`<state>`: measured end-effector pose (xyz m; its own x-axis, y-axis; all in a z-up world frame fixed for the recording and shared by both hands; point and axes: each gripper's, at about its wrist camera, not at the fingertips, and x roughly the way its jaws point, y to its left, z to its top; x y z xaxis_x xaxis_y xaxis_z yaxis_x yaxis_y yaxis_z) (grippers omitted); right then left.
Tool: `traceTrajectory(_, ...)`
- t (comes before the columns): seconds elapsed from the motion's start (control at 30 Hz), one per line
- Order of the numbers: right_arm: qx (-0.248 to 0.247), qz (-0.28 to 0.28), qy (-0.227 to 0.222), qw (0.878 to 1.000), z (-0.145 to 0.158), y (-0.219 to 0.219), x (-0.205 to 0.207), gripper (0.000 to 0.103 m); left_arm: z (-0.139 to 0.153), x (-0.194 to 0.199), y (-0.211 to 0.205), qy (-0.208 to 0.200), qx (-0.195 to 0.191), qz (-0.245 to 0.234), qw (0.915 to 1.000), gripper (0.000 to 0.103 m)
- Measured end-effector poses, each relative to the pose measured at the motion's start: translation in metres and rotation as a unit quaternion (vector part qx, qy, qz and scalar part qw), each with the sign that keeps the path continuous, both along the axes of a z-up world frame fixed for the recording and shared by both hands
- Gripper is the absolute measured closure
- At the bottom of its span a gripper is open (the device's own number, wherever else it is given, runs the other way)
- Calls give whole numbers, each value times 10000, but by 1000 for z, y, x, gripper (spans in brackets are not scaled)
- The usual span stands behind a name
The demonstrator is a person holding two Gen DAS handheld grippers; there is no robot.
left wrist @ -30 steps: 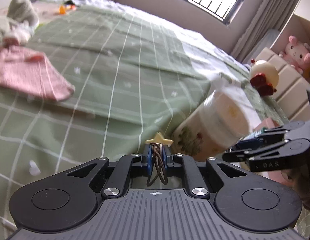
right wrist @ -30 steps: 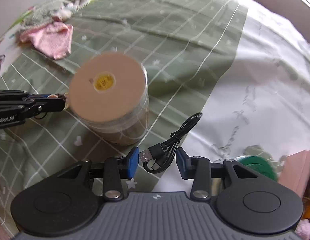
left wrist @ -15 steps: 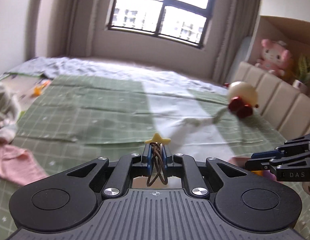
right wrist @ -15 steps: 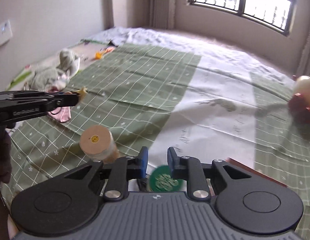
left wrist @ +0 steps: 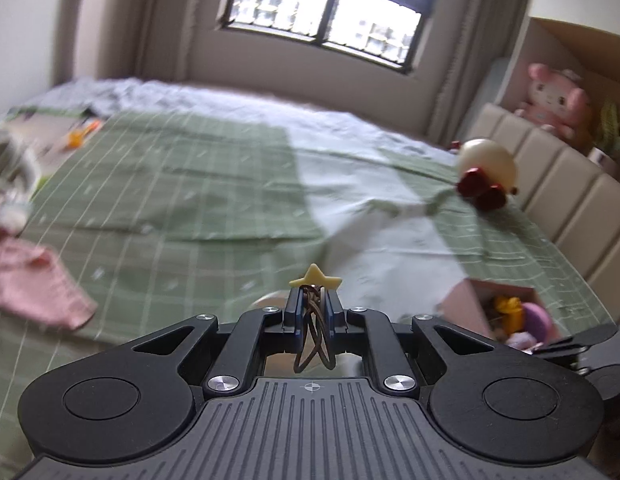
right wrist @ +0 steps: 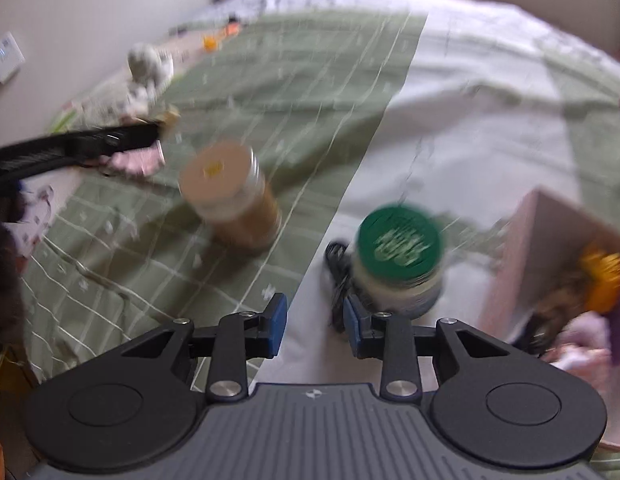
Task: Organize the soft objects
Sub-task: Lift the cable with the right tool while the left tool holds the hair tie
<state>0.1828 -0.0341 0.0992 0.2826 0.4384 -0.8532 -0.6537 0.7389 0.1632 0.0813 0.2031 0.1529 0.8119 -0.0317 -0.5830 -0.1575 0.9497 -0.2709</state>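
Observation:
My left gripper (left wrist: 313,305) is shut on a brown hair tie with a yellow star charm (left wrist: 315,277), held above the green checked bedspread (left wrist: 182,184). It also shows in the right wrist view (right wrist: 158,134) at the left. My right gripper (right wrist: 314,320) is open and empty, low over the bed. A black USB cable (right wrist: 337,276) lies just ahead of its right finger, against a green-lidded jar (right wrist: 400,256). A pink box (left wrist: 506,312) (right wrist: 550,256) holding soft coloured items stands at the right.
A tan-lidded jar (right wrist: 230,196) stands left of the green-lidded one. A pink cloth (left wrist: 34,280) and a grey plush (right wrist: 148,68) lie at the left. A round cream toy with red feet (left wrist: 486,170) sits by the padded headboard (left wrist: 562,200).
The right gripper has tilted down toward the bed and opened wider; the cable that was between its fingers a second ago lies on the bed. The left gripper still holds the hair tie.

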Motion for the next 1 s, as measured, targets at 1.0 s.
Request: traceTrajectory(1.0, 521, -1009, -241, 9932, 23, 39, 31, 94, -49, -8, 77, -26, -654, 330, 9973, 90)
